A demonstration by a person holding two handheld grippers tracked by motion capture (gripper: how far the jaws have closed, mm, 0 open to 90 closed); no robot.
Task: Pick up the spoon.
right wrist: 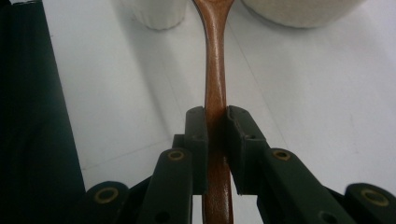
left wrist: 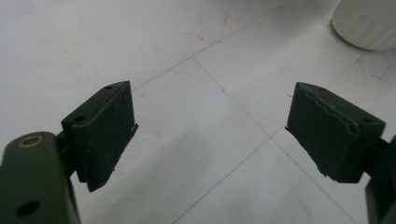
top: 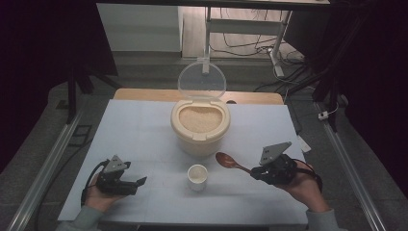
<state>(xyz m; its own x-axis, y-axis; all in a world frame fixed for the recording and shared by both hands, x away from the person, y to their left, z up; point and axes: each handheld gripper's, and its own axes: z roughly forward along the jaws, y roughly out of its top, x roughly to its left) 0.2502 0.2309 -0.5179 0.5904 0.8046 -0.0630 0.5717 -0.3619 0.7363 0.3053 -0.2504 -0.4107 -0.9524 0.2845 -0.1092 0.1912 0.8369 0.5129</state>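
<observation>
Nearest the camera in the right gripper view, the right tongs are clamped tight on the handle of a wooden spoon, whose long axis runs straight out from between the jaws. From above, the spoon points leftward and slightly away from the person, its bowl hanging empty between the small white cup and the open rice container, just beside both. The rice lies up and to the left of the bowl, so the right hand is plainly the nearer one for a scoop. The left tongs rest on the counter well to the left of the cup, jaws spread wide and holding nothing
</observation>
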